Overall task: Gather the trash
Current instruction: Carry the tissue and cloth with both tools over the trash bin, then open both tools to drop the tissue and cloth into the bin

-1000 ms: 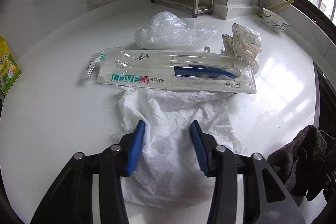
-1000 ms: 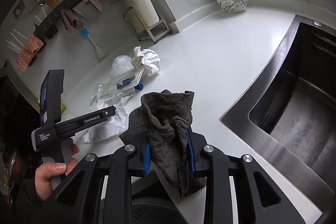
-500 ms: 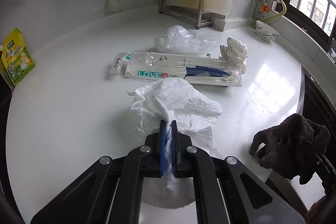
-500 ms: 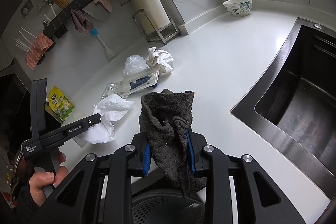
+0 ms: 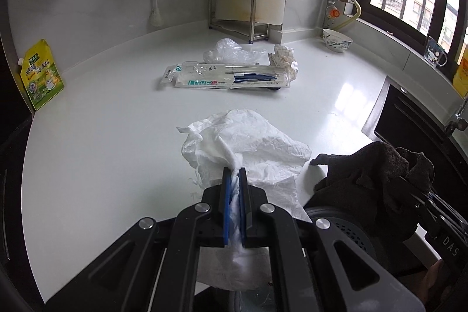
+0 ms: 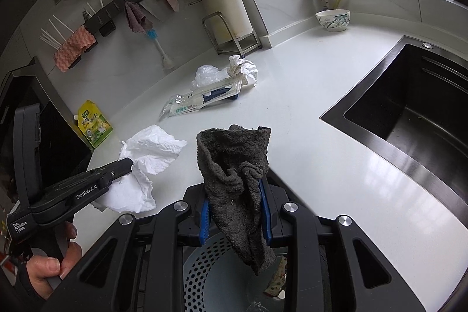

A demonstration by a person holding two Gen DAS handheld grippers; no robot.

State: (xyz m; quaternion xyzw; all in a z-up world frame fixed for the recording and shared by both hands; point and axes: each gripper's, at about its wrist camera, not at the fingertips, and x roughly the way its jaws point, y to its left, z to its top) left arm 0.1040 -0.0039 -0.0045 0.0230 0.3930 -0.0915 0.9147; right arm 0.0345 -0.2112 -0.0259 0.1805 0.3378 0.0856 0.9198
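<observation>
My left gripper (image 5: pixel 234 174) is shut on a crumpled white paper sheet (image 5: pixel 251 142) and holds it over the counter's front edge; it also shows in the right wrist view (image 6: pixel 152 148). My right gripper (image 6: pixel 234 195) is shut on a dark grey rag (image 6: pixel 234 160), which hangs above a perforated grey bin (image 6: pixel 204 277); the rag also shows in the left wrist view (image 5: pixel 371 168). Farther back lie a clear toothbrush package (image 5: pixel 231 76), a clear plastic bag (image 5: pixel 228 53) and a crumpled paper wrapper (image 5: pixel 285 60).
A white counter (image 5: pixel 117 122) curves to a dark sink (image 6: pixel 409 113) on the right. A yellow-green pouch (image 5: pixel 41 75) stands at the left edge. A bowl (image 5: pixel 336 40) and a metal rack (image 5: pixel 234 10) stand at the back.
My left gripper shut on the white paper and pulled it back toward the counter's front edge, away from the package. The right gripper stayed over the bin with the rag.
</observation>
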